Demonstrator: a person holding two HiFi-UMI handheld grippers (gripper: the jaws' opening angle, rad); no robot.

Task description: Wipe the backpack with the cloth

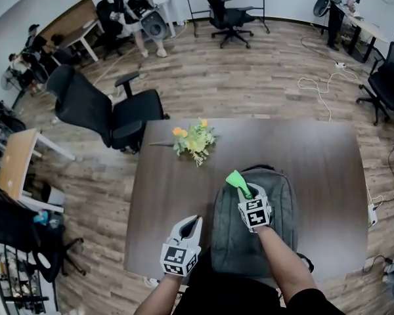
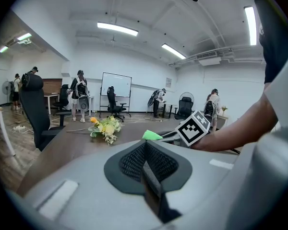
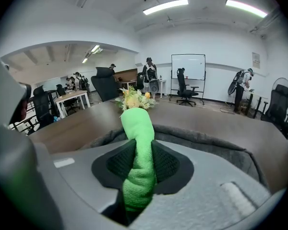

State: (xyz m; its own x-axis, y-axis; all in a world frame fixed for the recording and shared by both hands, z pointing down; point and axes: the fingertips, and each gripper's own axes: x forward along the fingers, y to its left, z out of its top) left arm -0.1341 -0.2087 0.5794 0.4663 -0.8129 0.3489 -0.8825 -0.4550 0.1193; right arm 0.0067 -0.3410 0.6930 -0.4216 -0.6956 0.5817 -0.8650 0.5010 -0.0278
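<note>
A grey backpack (image 1: 276, 209) lies flat on the dark brown table (image 1: 164, 189), near its front edge. My right gripper (image 1: 247, 193) hovers over the backpack's upper left part, shut on a bright green cloth (image 1: 238, 181) that sticks out past the jaws. In the right gripper view the cloth (image 3: 139, 147) is pinched between the black pads, with the backpack (image 3: 211, 145) just beyond. My left gripper (image 1: 192, 224) is to the left of the backpack above the table, jaws together with nothing between them. The left gripper view shows the cloth (image 2: 151, 135) and the right gripper's marker cube (image 2: 196, 127).
A small bunch of yellow flowers (image 1: 193, 138) lies on the table's far side, ahead of the backpack. A black office chair (image 1: 98, 110) stands at the far left corner. Several people stand at the back of the room. Cables (image 1: 322, 87) trail over the wooden floor.
</note>
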